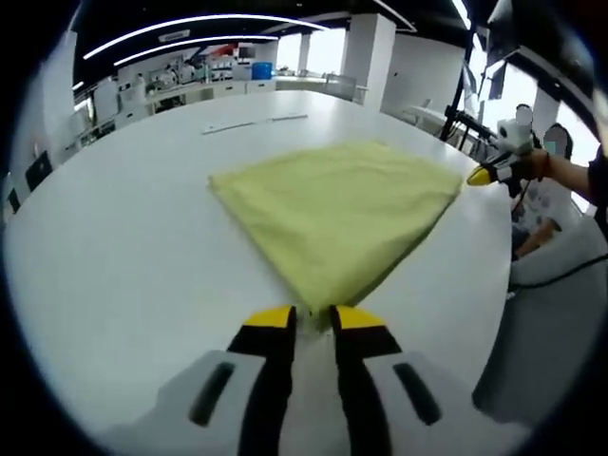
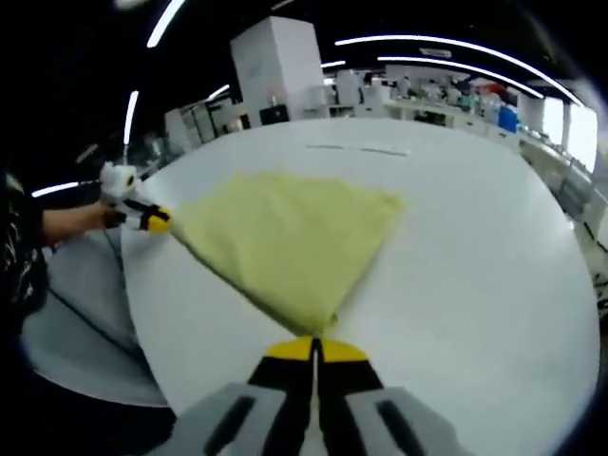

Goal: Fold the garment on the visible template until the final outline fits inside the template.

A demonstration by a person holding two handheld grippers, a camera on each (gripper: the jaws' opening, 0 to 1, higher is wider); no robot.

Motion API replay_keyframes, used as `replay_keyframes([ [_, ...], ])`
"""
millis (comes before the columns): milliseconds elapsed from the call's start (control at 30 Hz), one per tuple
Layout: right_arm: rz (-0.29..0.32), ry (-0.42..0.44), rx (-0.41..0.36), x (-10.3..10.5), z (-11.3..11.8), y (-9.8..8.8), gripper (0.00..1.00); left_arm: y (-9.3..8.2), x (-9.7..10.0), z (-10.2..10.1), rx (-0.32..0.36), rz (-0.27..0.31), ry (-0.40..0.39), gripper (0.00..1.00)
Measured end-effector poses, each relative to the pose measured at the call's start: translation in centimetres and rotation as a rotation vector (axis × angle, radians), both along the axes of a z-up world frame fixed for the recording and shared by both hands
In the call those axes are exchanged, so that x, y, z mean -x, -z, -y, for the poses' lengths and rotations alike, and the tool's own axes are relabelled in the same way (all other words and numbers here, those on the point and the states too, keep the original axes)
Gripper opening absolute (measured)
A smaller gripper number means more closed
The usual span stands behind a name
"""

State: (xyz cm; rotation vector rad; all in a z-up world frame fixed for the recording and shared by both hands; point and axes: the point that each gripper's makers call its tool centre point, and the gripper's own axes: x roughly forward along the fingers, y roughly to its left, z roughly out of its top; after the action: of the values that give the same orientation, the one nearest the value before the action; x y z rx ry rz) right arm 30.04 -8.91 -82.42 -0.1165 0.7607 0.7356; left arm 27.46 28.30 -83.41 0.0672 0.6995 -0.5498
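Yellow garment [image 1: 337, 214] lies folded on white table [image 1: 123, 237]. Left gripper [image 1: 313, 318] and right gripper [image 2: 315, 350] each clamp a corner; template apparently hidden beneath.

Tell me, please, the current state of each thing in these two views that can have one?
Yellow garment: folded, lying flat on the white table, held at two corners.
Left gripper: shut on the garment's near corner.
Right gripper: shut on the garment's near corner.

White table [image 1: 123, 237]; lab benches [image 1: 190, 90] behind; white pillar [image 2: 280, 66].
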Motion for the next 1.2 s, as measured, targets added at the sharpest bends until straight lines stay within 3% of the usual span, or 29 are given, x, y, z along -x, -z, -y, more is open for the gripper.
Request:
replay_keyframes([
  [67, 0.005, 0.003, -0.014, -0.1, -0.4, -0.5, 0.04, -0.6, -0.1, 0.3, 0.043, 0.004, -0.024, 0.25],
  [100, 0.011, -0.001, -0.018, -0.2, -0.7, -0.8, 0.10, -1.2, -0.2, 0.6, 0.094, 0.008, -0.045, 0.27],
  [167, 0.020, -0.005, -0.011, -0.3, -1.0, -1.2, 0.23, -1.7, -0.2, 0.5, 0.112, 0.011, -0.065, 0.33],
  [300, 0.044, -0.013, -0.018, -0.2, -2.1, -2.6, 0.53, -2.7, 0.2, 0.4, 0.114, 0.021, -0.053, 0.48],
  [400, 0.058, -0.018, -0.039, -0.2, -3.0, -4.0, 0.66, -3.4, 0.7, 0.6, 0.077, 0.038, -0.017, 0.55],
  [567, 0.095, -0.029, -0.078, 0.2, -4.2, -6.9, 0.76, -5.7, 1.4, 1.4, 0.101, 0.074, -0.011, 0.72],
  [767, 0.117, -0.028, -0.080, 0.9, -4.6, -9.3, 0.87, -7.9, 1.6, 1.4, 0.118, 0.108, -0.021, 0.82],
  [933, 0.143, -0.032, -0.137, 1.8, -5.5, -11.5, 0.95, -9.1, 2.5, 1.7, 0.096, 0.099, -0.019, 0.90],
  [1033, 0.153, -0.031, -0.137, 2.2, -5.5, -12.3, 0.97, -10.2, 2.6, 1.8, 0.142, 0.095, -0.047, 0.93],
  [1200, 0.161, -0.004, -0.116, 3.1, -5.2, -12.9, 1.00, -11.3, 3.1, 2.0, 0.157, 0.098, -0.054, 0.99],
])
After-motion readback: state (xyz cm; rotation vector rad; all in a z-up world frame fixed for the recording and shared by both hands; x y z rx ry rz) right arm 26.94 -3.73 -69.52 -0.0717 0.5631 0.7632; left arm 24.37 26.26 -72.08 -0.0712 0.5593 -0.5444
